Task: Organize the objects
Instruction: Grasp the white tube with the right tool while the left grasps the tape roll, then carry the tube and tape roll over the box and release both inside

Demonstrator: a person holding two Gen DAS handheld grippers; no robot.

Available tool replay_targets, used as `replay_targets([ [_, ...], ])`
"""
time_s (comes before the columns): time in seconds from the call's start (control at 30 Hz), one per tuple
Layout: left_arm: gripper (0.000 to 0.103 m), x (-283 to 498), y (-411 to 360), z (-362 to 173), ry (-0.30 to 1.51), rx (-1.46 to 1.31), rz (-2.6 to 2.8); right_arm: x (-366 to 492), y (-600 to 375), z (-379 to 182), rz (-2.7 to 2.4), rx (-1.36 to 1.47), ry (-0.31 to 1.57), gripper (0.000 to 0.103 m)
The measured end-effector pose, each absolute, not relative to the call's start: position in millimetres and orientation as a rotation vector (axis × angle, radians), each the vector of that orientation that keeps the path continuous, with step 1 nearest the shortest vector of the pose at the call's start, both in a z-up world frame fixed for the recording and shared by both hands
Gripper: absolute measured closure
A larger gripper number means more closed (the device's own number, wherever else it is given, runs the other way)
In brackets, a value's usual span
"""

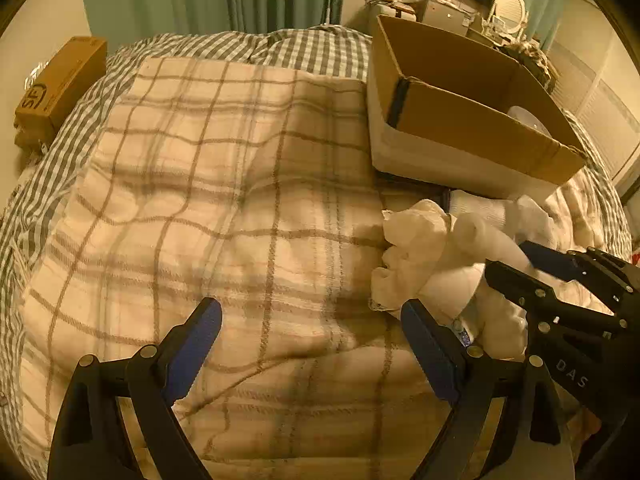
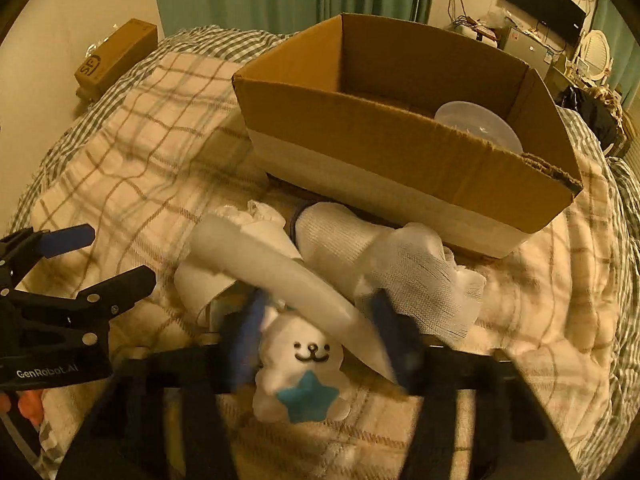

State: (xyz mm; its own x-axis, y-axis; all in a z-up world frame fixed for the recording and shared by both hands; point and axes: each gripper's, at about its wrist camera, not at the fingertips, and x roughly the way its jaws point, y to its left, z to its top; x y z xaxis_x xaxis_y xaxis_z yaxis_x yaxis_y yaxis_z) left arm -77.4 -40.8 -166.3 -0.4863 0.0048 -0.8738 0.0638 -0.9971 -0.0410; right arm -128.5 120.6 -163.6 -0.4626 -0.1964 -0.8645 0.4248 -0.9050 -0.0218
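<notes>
Your right gripper (image 2: pixel 320 336) sits over a pile of white soft things on the plaid blanket (image 1: pixel 200 200), just in front of the cardboard box (image 2: pixel 400 160). Its fingers stand on either side of a pale tube (image 2: pixel 280 268); motion blur hides the contact, so you cannot tell whether the grip is closed. Your left gripper (image 1: pixel 312 344) is spread wide over bare blanket and holds nothing.

Risks:
- The tube lies diagonally across the fingers. If you grip it near one end, it will probably swing or slide out as you lift.
- The white sock (image 2: pixel 340 232) and the gauzy cloth (image 2: pixel 424 276) touch the tube. They could snag and be dragged along.
- The box's near wall is tall. A low carry may strike it.

View differences:
- Only the right wrist view shows the white bear toy (image 2: pixel 300 372) with its blue star, below the fingers.
- It also shows the clear plastic bowl (image 2: pixel 476 124) in the box far better.
- The left wrist view shows the right gripper from outside and the bare blanket beside the pile.
</notes>
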Motion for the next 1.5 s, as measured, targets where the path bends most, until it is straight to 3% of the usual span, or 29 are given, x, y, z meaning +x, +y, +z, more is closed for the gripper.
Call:
replay_targets([
  [0.13,0.009,-73.0,-34.6,-158.0,0.081,1.55,-2.72,-122.4,124.7,-156.8,-2.411,1.335,0.316,0.082],
  [0.23,0.009,-70.7,-24.9,-150.3,0.037,1.533,-2.774,-116.3,131.8,-144.9,-2.435,1.297,0.277,0.087],
  [0.57,0.011,-84.9,19.4,-167.9,-0.172,1.723,-2.847,-107.4,162.0,-115.3,-2.51,1.231,0.152,0.089],
  [0.67,0.039,-94.2,22.8,-175.6,-0.19,1.769,-2.85,-107.6,168.6,-112.9,-2.517,1.225,0.124,0.089],
  [0.7,0.059,-96.6,22.8,-178.1,-0.172,1.793,-2.849,-107.7,172.2,-112.7,-2.517,1.226,0.11,0.089],
  [0.73,0.068,-97.9,22.4,-179.4,-0.151,1.818,-2.852,-108.5,174.3,-112.8,-2.519,1.229,0.096,0.089],
  [1.0,0.069,-86.1,10.0,-146.7,-0.038,1.687,-2.915,-105.8,186.1,-107.6,-2.532,1.227,0.066,0.089],
  [1.1,0.07,-83.9,2.6,-122.7,0.065,1.63,-2.955,-99.8,187.9,-98.4,-2.544,1.207,0.067,0.089],
  [1.27,0.073,-75.6,5.2,-75.9,0.074,1.515,-3.031,-85.5,196.9,-73.3,-2.576,1.158,0.045,0.089],
  [1.4,0.088,-68.3,11.0,-45.0,0.044,1.44,-3.073,-72.2,200.8,-48.5,-2.612,1.105,0.049,0.089],
  [1.5,0.09,-64.2,15.6,-24.4,0.011,1.377,-3.106,-63.1,201.0,-29.3,-2.638,1.062,0.062,0.089],
])
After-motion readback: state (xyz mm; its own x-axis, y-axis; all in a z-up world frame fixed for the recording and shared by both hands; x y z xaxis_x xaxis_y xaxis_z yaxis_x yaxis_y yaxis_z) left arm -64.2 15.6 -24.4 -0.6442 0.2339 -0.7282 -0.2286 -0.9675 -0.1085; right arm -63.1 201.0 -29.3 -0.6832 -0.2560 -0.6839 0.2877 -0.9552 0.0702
